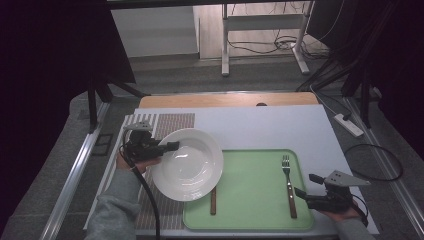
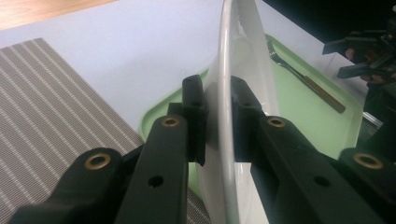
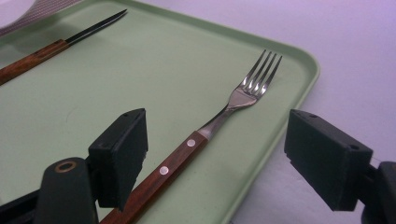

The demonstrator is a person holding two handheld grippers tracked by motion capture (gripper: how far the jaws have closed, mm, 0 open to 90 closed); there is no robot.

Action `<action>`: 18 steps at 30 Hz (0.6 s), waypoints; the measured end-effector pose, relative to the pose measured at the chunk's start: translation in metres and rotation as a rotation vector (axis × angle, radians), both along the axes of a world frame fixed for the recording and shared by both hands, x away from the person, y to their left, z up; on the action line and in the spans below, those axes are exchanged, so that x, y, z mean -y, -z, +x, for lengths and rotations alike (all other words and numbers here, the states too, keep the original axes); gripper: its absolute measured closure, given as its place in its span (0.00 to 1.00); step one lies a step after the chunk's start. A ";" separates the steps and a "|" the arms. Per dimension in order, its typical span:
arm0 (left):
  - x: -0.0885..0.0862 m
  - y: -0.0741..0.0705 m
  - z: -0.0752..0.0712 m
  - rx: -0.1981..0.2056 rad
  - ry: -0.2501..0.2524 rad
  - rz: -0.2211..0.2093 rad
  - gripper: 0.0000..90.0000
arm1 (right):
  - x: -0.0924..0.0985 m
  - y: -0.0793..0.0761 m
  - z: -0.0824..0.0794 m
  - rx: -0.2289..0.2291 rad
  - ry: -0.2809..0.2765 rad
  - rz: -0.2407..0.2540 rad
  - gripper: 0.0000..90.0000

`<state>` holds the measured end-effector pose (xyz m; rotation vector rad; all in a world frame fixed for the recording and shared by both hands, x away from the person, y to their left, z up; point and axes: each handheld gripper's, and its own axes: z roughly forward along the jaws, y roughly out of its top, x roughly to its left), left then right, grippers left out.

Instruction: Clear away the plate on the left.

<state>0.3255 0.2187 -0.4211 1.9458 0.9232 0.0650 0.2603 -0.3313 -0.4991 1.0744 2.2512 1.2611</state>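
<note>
**Plate held by its rim above tray and mat**

The plate [image 1: 187, 163], white and deep, is clamped at its left rim by the left tongs [image 1: 170, 146]; one jaw sits on each face of the rim, and the plate stretches away from them over the near left corner of the tray [image 1: 250, 200].

The worktop [image 1: 260, 125] is pale, with a bare wooden strip at its far edge. Beyond it lie grey floor, a desk frame and loose cables, with dark curtains at both sides.

A striped mat [image 1: 170, 122] lies under and behind the left tongs. A knife [image 1: 213, 201] lies partly under the plate. The right tongs [image 1: 307, 186] stand open, holding nothing, just right of the fork [image 1: 288, 186], whose handle runs between their jaws.
</note>
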 end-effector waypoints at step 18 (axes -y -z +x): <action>0.048 -0.001 0.017 0.006 0.100 -0.002 0.87 | 0.003 0.000 0.001 0.007 0.004 0.008 0.25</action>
